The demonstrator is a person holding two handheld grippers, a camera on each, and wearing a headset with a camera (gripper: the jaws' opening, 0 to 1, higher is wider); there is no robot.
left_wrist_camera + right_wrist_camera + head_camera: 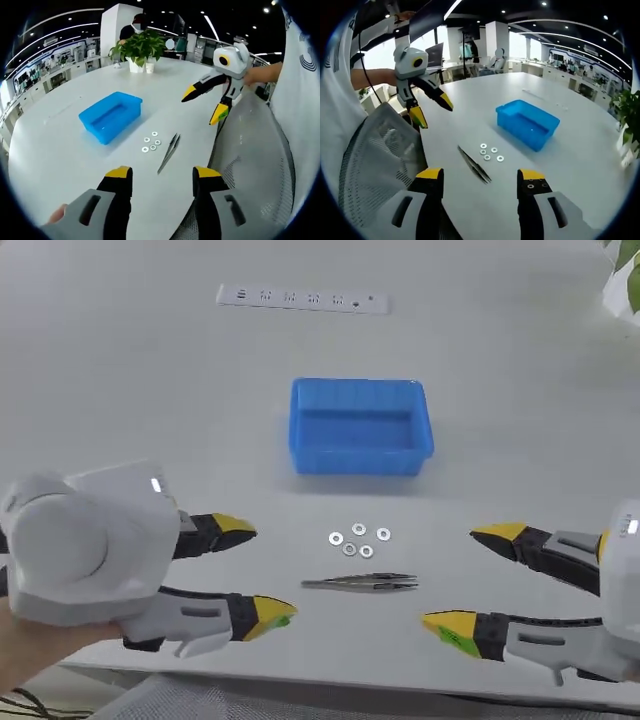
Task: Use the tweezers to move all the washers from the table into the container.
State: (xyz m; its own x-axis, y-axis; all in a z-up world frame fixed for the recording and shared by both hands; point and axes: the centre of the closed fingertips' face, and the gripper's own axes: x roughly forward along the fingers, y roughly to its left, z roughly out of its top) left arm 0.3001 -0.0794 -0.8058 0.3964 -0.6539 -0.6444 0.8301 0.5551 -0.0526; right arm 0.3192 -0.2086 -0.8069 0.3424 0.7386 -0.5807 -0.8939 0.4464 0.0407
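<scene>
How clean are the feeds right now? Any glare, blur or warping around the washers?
Head view: even, soft light, with the washers and tweezers sharp and casting faint shadows. Left gripper view: the fisheye bends the table edge, and the washers are small but distinct. Right gripper view: same curving, no glare on the washers.

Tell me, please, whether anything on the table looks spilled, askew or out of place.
Nothing stands out: five washers lie clustered by the tweezers, and the blue container sits upright and empty.
</scene>
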